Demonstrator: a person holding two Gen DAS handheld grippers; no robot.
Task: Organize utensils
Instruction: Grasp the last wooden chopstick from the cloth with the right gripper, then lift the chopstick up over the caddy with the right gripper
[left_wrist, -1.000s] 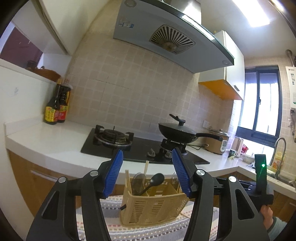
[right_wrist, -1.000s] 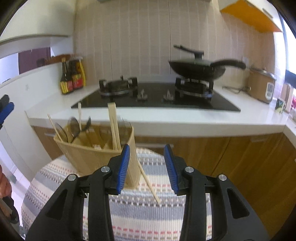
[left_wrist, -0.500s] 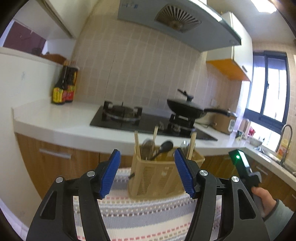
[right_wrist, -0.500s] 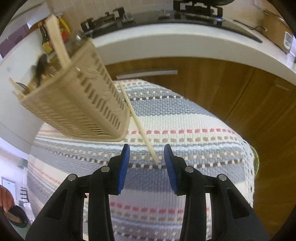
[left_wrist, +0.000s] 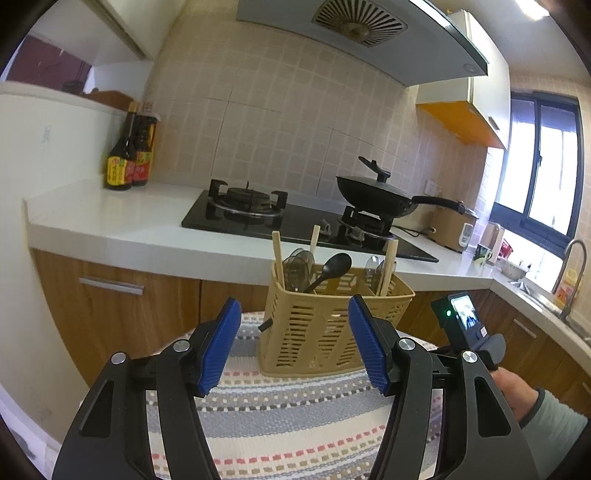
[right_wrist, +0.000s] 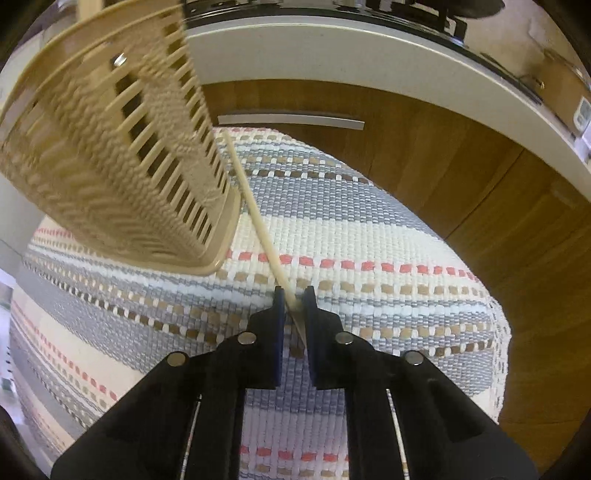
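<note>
A beige slotted utensil basket (left_wrist: 332, 317) stands on a striped cloth (left_wrist: 295, 417); it holds chopsticks (left_wrist: 277, 258), a black spoon (left_wrist: 328, 269) and clear spoons. My left gripper (left_wrist: 293, 343) is open and empty, in front of the basket. In the right wrist view the basket (right_wrist: 110, 166) fills the upper left, and a loose wooden chopstick (right_wrist: 251, 210) lies on the cloth (right_wrist: 369, 240) beside it. My right gripper (right_wrist: 293, 306) is shut on the chopstick's near end, down at the cloth.
Behind the cloth runs a white counter (left_wrist: 110, 225) with a gas hob (left_wrist: 258, 210), a black wok (left_wrist: 376, 192), sauce bottles (left_wrist: 127, 155) and a rice cooker (left_wrist: 452, 229). Wooden cabinet doors (right_wrist: 461, 166) stand below it. The right hand's gripper body (left_wrist: 461, 325) shows at the right.
My right gripper has dropped to the cloth and closed on the loose chopstick's end. My left gripper has tilted down a little, staying open before the basket.
</note>
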